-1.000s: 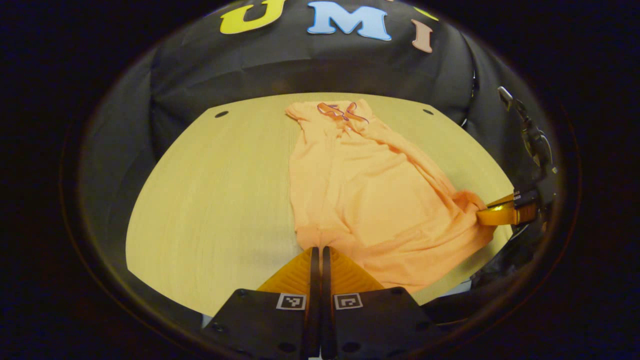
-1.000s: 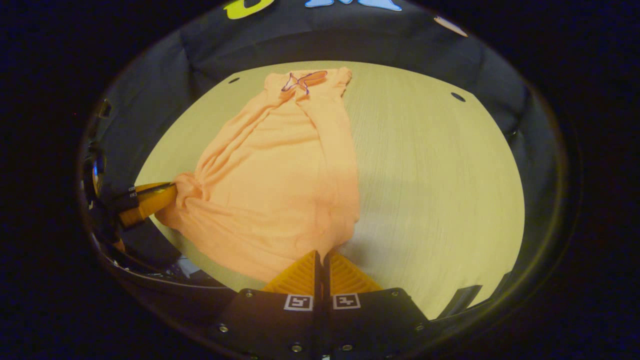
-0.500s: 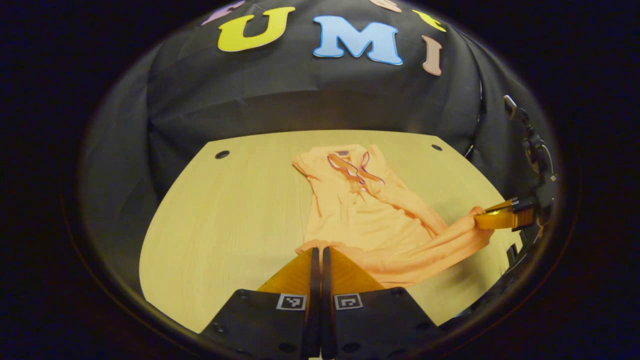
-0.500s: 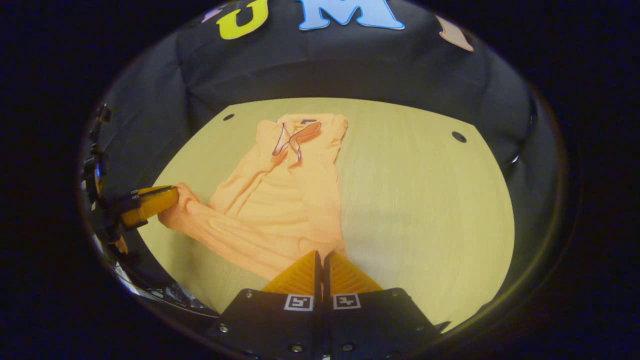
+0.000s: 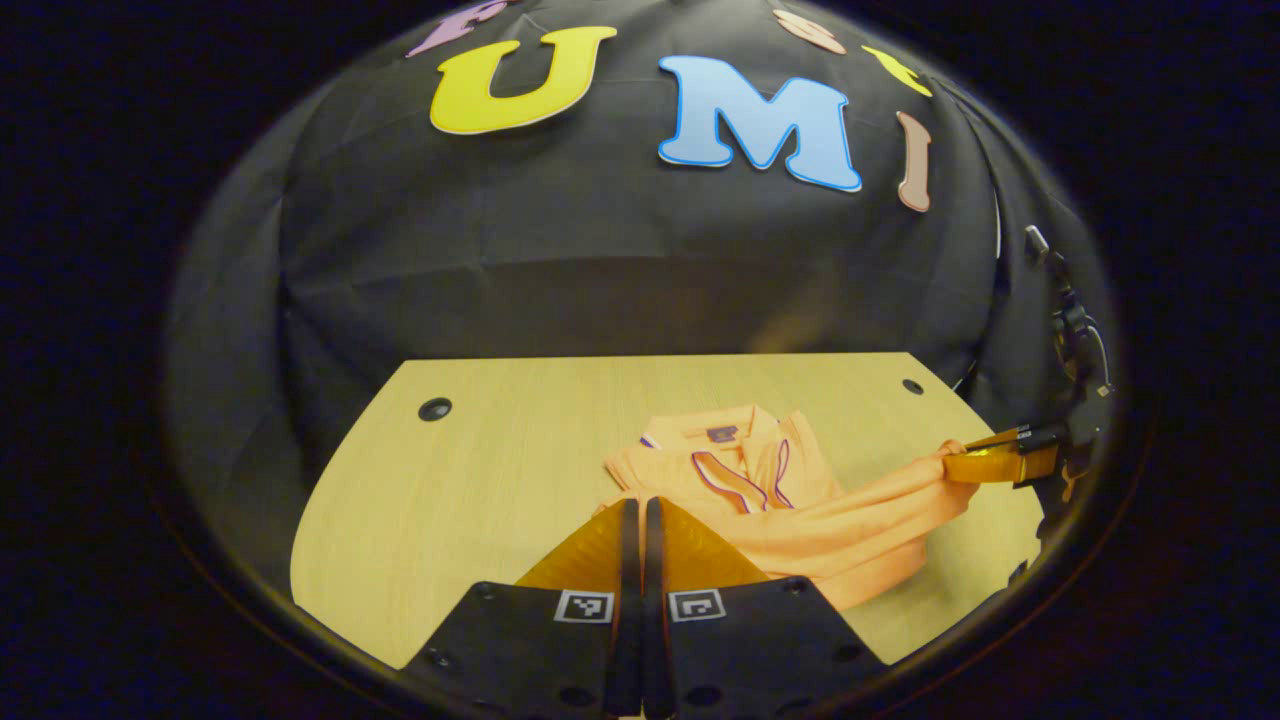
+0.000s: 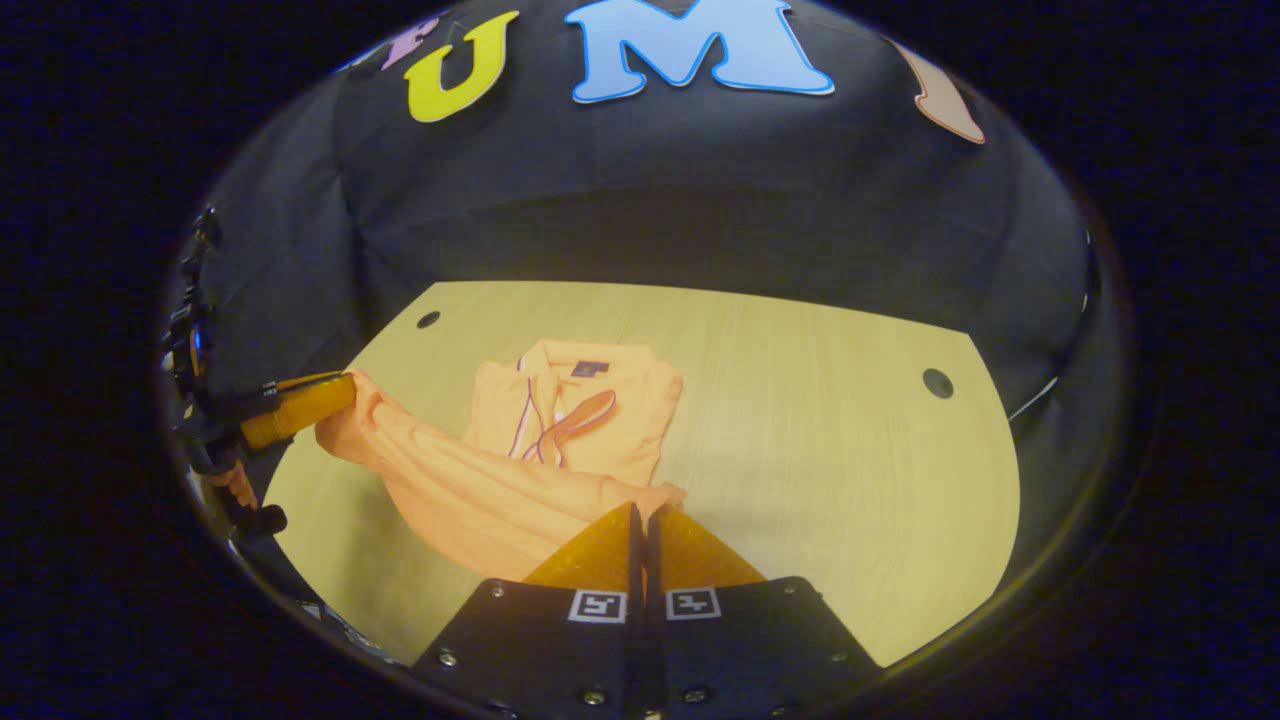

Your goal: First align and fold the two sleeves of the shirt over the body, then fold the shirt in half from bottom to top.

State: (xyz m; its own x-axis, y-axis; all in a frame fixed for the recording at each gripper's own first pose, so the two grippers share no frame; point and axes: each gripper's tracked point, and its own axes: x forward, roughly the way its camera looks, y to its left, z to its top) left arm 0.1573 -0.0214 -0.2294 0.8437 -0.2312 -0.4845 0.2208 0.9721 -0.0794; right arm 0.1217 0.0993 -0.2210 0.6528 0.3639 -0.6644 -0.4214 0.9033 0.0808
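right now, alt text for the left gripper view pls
Left gripper shut on the hem of an orange shirt, lifted toward its collar over a wooden table; the right gripper pinches the other hem corner.

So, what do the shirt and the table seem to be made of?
The shirt looks like soft, matte knit fabric, likely cotton or a blend: it drapes and creases between the tongs. The table looks like pale wood or wood-look laminate: fine straight grain, smooth, low sheen.

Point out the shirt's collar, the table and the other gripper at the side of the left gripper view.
collar (image 5: 745, 478): left gripper view, on its striped edge.
table (image 5: 470, 470): left gripper view, bare wood left of the shirt.
right gripper (image 5: 965, 460): left gripper view, at its fingers' ends, on cloth.
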